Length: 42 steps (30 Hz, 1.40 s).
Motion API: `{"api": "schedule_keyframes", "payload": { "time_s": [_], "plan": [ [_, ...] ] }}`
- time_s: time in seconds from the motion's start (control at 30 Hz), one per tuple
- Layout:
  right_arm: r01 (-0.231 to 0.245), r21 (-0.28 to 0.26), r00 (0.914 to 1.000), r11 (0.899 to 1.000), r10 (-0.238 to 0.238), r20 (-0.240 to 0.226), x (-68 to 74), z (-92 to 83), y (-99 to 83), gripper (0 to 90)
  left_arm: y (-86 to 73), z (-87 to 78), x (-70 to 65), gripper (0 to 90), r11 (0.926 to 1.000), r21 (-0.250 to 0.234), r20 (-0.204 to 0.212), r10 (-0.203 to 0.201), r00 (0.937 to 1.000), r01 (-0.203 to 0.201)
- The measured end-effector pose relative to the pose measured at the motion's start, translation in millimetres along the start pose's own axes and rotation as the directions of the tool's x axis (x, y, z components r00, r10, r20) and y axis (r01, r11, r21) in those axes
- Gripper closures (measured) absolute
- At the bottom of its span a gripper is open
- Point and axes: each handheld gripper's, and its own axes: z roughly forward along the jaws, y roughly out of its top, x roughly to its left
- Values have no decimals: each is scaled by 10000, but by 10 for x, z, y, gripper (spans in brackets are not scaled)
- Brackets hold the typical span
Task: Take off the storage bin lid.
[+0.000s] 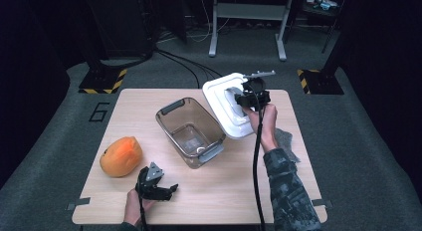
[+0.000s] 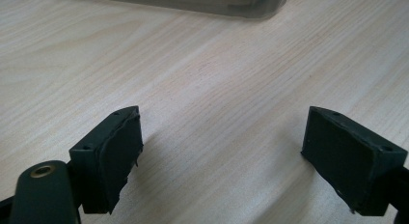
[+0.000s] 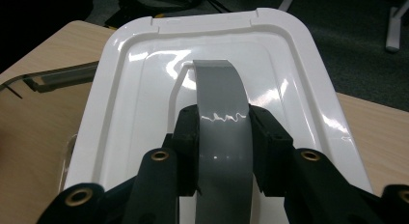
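Right gripper [image 3: 223, 137] clenched on the grey handle [image 3: 219, 93] of the white lid [image 1: 224, 104], right of frame centre in the high view, just beside the clear bin [image 1: 190, 131]. Left gripper [image 2: 219, 151] released, parked low left. I judge the step as carrying the lid; next I square it over the bin's rim.

One bench [image 1: 224, 201] fills the middle of the frame. On it stands one clear tub [image 1: 189, 131], centre, with one white lid [image 1: 219, 94] at its upper right bearing one grey handle [image 3: 219, 89]. One orange fruit [image 1: 121, 156] lies at lower left. One grey cloth [image 1: 286, 141], possibly folded, sits at right. Two tools: the left tool [image 1: 161, 190], the right tool [image 1: 244, 99].
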Motion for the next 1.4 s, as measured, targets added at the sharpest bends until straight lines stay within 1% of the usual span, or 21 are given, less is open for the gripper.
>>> {"api": "schedule_keyframes", "payload": {
  "time_s": [0.03,0.07,0.2,0.33,0.53,0.57,0.63,0.7,0.77,0.9,0.93,0.97,1.0,1.1,1.3,1.4],
  "plan": [
    [47,10,10000,10000,-47,38,-27,4,-8,667,0,0,0,139,10000,-1,0,-1,10000,1],
    [-53,51,9999,10000,52,87,-41,11,-15,666,0,0,0,139,10000,2,29,-22,10000,22],
    [-107,145,9997,9998,104,224,-117,55,-56,666,1,-1,4,139,10000,9,-4,38,10000,-38],
    [-246,286,9989,9993,234,411,-182,120,-96,666,1,0,4,139,10000,-13,-33,27,10000,-27],
    [-386,528,9980,9979,358,524,-274,239,-176,666,1,1,5,139,10000,-22,-27,23,10000,-23],
    [-515,502,9971,9974,485,585,-278,264,-189,666,1,2,5,139,10000,-24,-29,25,10000,-25],
    [-552,534,9970,9970,521,577,-301,303,-217,666,1,1,4,139,10000,-24,-39,22,10000,-22],
    [-587,618,9963,9964,546,664,-307,339,-245,666,1,1,3,139,10000,-27,-31,23,10000,-23],
    [-514,678,9966,9964,468,681,-316,376,-271,666,1,1,3,139,10000,-32,-38,15,10000,-15],
    [-633,813,9957,9947,575,723,-317,460,-325,666,1,-1,3,139,10000,-10,-33,21,10000,-21],
    [-601,834,9958,9947,540,738,-321,471,-330,666,-2,9,-3,139,9999,-114,-160,4,9999,-6],
    [-689,867,9957,9939,631,671,-323,499,-344,666,-2,9,-4,139,9999,-116,-158,0,9999,-2],
    [-597,906,9962,9941,535,693,-327,512,-352,666,-2,9,-4,139,9999,-116,-159,-2,9999,0],
    [-576,992,9961,9934,506,716,-321,568,-377,666,-2,9,-3,139,9999,-114,-150,6,9999,-7],
    [-717,1113,9954,9912,641,711,-320,674,-431,665,-3,9,-4,139,9999,-120,-170,7,9999,-9],
    [-652,1137,9961,9914,580,660,-322,717,-455,665,-3,9,-4,139,9999,-123,-175,8,9998,-10]
  ]
}}
